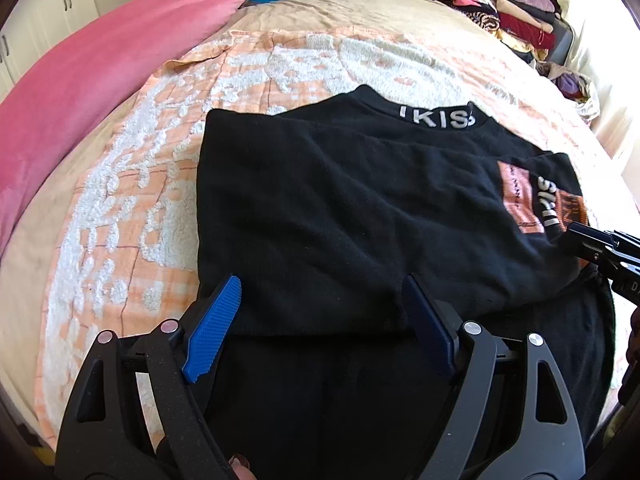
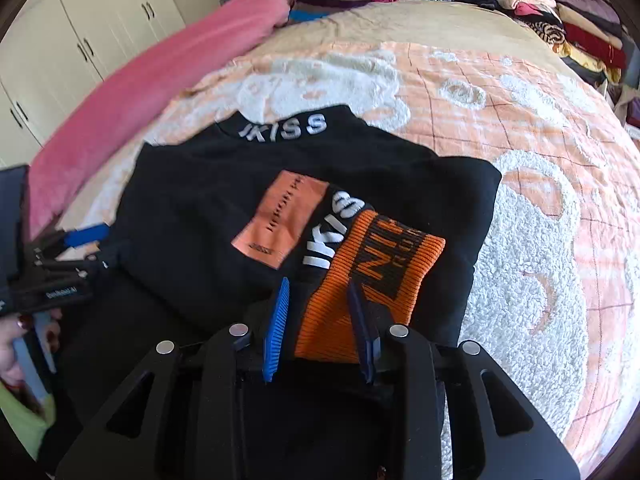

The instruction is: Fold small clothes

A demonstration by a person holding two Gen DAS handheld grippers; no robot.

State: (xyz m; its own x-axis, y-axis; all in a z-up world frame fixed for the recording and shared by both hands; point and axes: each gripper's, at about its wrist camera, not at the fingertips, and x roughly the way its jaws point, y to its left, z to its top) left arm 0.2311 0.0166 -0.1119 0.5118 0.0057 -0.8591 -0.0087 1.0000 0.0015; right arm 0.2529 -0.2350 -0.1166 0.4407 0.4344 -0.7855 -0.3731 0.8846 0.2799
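A black sweater [image 1: 340, 200] with white "IKISS" lettering on the collar lies folded on the bed. Its sleeve is laid across the body, showing a peach patch [image 2: 280, 220] and an orange ribbed cuff [image 2: 372, 280]. My left gripper [image 1: 322, 280] stands open, its blue fingers wide apart over the sweater's near folded edge, not pressing on it. My right gripper [image 2: 318, 282] is open a little, and the orange cuff lies flat between its fingers. In the left wrist view the right gripper [image 1: 592, 244] shows at the right edge. In the right wrist view the left gripper [image 2: 92, 244] shows at the left.
The sweater rests on an orange-and-white tufted blanket [image 2: 520, 160] over a beige bedspread. A pink blanket [image 1: 100, 80] runs along the left side. Piles of folded clothes [image 1: 500, 4] line the far right edge. White wardrobe doors [image 2: 80, 40] stand beyond the bed.
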